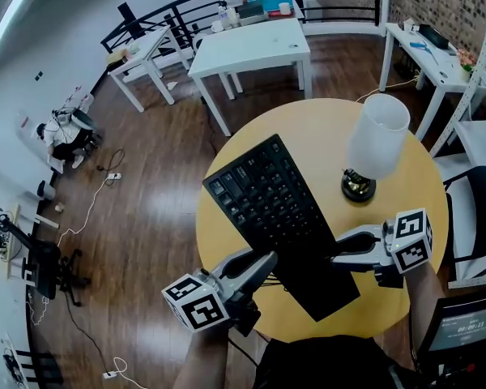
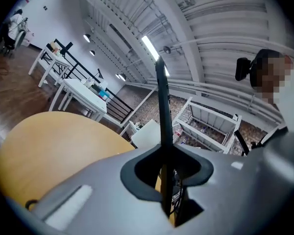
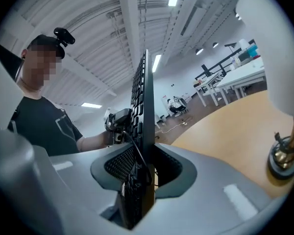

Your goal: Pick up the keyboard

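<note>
Both pairs of jaws are pressing on the keyboard [image 1: 275,217]: our left gripper [image 1: 261,266] is clamping its near left edge, and our right gripper [image 1: 343,252] is clamping the right edge across from it. We are taking it at two opposite sides, we think, because such a long flat thing would be tipping if only one side were carrying it. In each gripper view the keyboard is showing as a thin dark blade between the jaws, so the pads are lying on its top and bottom faces. It seems to be hanging free above the round worktop [image 1: 324,128], slanted away from us, with its near end reaching over the rim. Beyond it, the lamp [image 1: 377,140] is standing on the worktop near the keyboard's right side, and the keyboard is not touching it. Farther off, white tables [image 1: 251,51] are standing on the wooden floor [image 1: 162,193].
</note>
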`<state>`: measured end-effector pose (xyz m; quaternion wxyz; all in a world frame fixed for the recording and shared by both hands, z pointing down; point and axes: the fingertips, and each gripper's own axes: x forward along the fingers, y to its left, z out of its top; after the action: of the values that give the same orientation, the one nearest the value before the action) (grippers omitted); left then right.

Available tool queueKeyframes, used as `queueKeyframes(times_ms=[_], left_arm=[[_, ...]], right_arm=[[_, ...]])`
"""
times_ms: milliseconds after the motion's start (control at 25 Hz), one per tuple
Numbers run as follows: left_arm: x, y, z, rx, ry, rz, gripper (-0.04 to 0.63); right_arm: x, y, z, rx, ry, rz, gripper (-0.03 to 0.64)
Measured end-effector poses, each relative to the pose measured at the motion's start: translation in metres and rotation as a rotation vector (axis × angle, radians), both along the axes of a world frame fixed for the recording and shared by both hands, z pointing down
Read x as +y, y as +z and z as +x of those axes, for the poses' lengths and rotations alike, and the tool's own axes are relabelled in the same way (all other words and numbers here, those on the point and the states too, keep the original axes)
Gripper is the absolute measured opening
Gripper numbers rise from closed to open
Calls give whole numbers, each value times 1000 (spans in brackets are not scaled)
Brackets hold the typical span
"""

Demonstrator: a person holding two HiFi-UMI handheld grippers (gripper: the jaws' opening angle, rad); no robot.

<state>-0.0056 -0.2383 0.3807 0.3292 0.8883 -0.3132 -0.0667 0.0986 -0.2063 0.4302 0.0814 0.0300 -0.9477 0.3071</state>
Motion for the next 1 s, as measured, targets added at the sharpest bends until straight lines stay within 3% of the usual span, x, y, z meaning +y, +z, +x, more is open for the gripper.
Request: queueKeyframes(times_ms=[600,1000], left_arm=[[28,-118,21,-19,85,205,282],[32,-132,24,-24,103,240,282]], right_arm=[[27,-112,16,-47,100,223,120],[31,-124,18,-46,117,268,120]])
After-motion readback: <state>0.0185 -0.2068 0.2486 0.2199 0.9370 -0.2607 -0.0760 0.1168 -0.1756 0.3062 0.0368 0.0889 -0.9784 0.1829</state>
